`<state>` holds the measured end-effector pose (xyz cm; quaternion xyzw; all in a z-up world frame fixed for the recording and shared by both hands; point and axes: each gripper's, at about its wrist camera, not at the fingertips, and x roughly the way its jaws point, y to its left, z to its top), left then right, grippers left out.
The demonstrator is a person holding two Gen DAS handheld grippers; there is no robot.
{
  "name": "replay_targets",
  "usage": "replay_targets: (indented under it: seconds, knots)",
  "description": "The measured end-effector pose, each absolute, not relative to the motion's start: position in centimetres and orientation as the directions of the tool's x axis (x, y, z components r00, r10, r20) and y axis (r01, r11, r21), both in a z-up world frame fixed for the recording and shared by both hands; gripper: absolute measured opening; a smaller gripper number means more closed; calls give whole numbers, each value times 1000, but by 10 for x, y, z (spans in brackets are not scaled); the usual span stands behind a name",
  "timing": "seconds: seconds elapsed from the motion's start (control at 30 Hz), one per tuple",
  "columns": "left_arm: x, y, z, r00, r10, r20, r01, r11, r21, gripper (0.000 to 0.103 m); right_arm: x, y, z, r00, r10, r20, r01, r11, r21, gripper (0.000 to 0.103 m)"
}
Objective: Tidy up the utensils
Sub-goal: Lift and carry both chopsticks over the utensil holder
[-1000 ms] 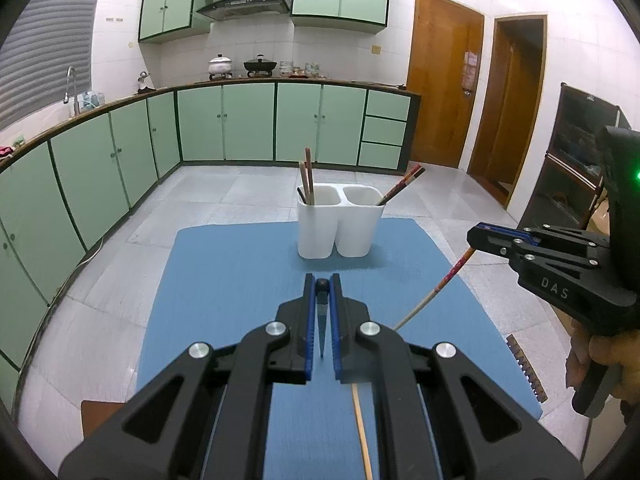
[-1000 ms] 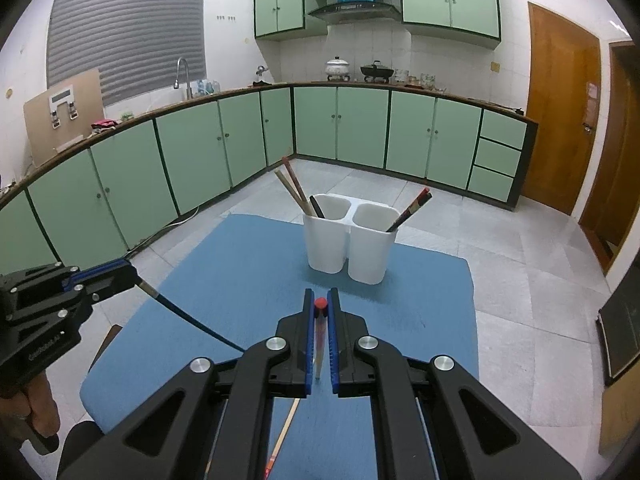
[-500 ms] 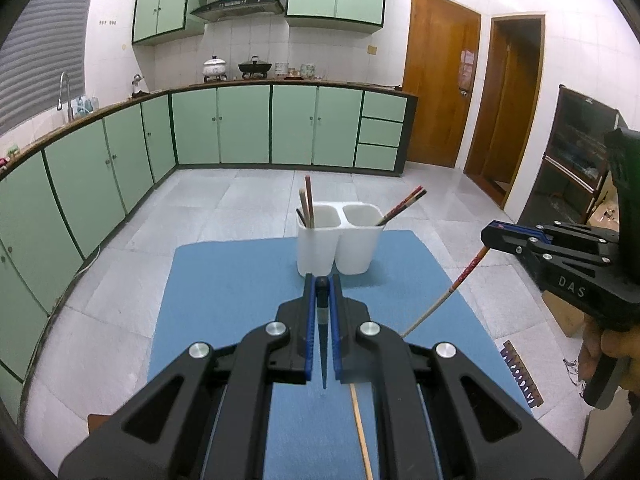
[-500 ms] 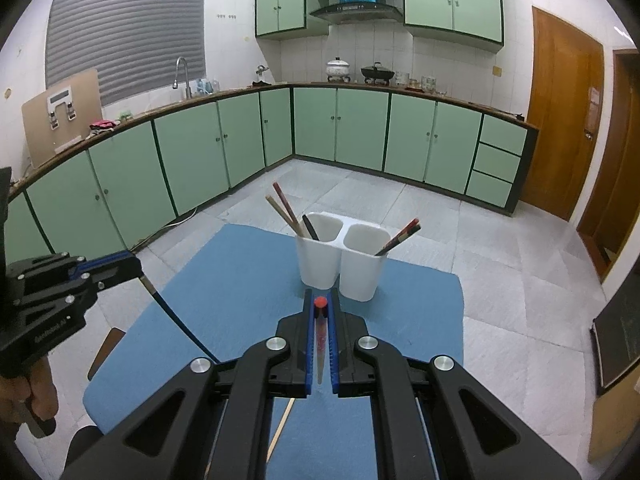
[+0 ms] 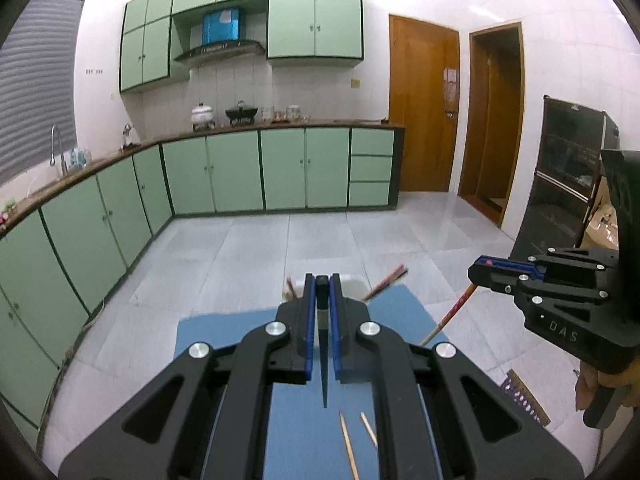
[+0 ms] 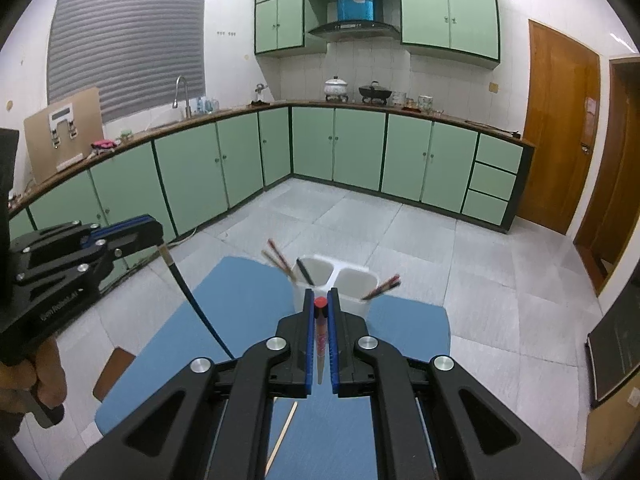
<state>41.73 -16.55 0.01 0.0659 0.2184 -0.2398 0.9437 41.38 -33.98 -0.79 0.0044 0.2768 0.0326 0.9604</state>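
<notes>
Your left gripper [image 5: 322, 280] pinches a dark chopstick [image 5: 323, 360] at lower center; your right gripper [image 6: 320, 302] clamps a red-tipped chopstick [image 6: 321, 344]. Just beyond its fingertips stands the white holder [image 6: 356, 280] on the blue mat [image 6: 224, 320], with loose chopsticks [image 5: 348, 444] lying below.

A home kitchen: mint-green cabinets [image 6: 344, 152] run in an L under a wooden counter [image 6: 400, 114]. On that counter stand a faucet [image 6: 182, 94] and cooking pots [image 6: 336, 87]; a range hood [image 6: 354, 28] hangs above the pots.
</notes>
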Motion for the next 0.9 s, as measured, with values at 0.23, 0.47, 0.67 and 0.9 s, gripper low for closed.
replay_targets:
  seconds: [0.23, 0.47, 0.67, 0.9]
  knots:
    - [445, -196, 30, 806, -443, -392, 489, 872, 20, 6, 448, -354, 19, 853, 59, -519, -37, 998, 52, 6]
    - [474, -215, 43, 831, -445, -334, 473, 881, 4, 6, 478, -357, 31, 861, 38, -507, -24, 999, 35, 6]
    - [505, -224, 38, 857, -418, -302, 441, 898, 7, 6, 508, -361, 32, 866, 30, -499, -17, 999, 32, 6]
    - [545, -237, 19, 856, -414, -309, 429, 903, -21, 6, 539, -377, 17, 860, 13, -511, 3, 1000, 30, 6]
